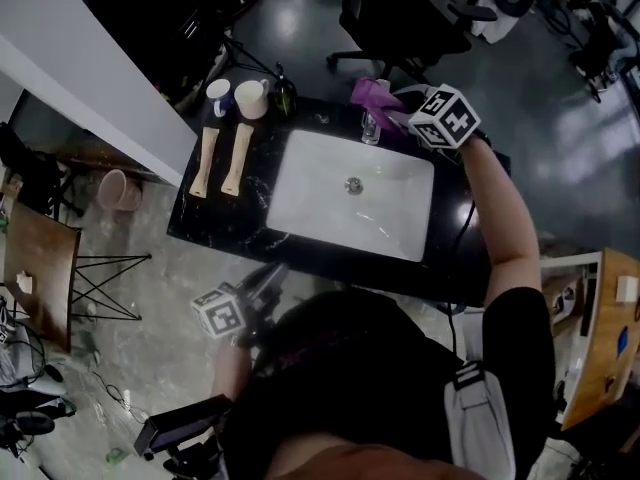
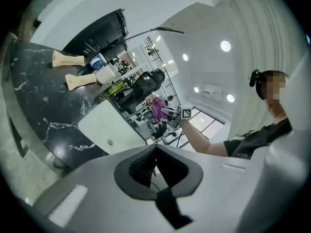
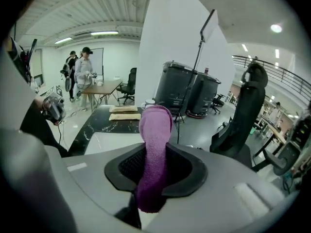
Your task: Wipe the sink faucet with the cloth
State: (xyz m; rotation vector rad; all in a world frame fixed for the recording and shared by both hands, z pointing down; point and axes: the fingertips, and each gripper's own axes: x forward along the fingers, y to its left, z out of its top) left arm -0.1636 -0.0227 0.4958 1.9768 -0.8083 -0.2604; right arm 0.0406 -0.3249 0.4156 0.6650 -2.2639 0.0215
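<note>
From where I stand, the right gripper (image 3: 155,165) has its jaws pinched about halfway on the purple cloth (image 3: 155,130). The cloth sticks out past the jaws as a soft, rolled tongue and hangs just beside the faucet (image 1: 371,126) at the back rim of the sink (image 1: 300,183); I can't tell whether they touch. The grip looks narrow, so I reckon a hard rub could drag the cloth loose into the basin, or the floppy end could fold away and let the bare jaws knock the metal. The left gripper (image 2: 155,166) is closed tight on nothing, down by the counter's (image 1: 215,218) near edge, so it offers no steadying. A dark bottle (image 1: 285,94) and two cups (image 1: 251,98) stand near the faucet's left, and a wide sweep that way might tip them. Two wooden pieces (image 1: 205,163) lie well apart, out of the way.
</note>
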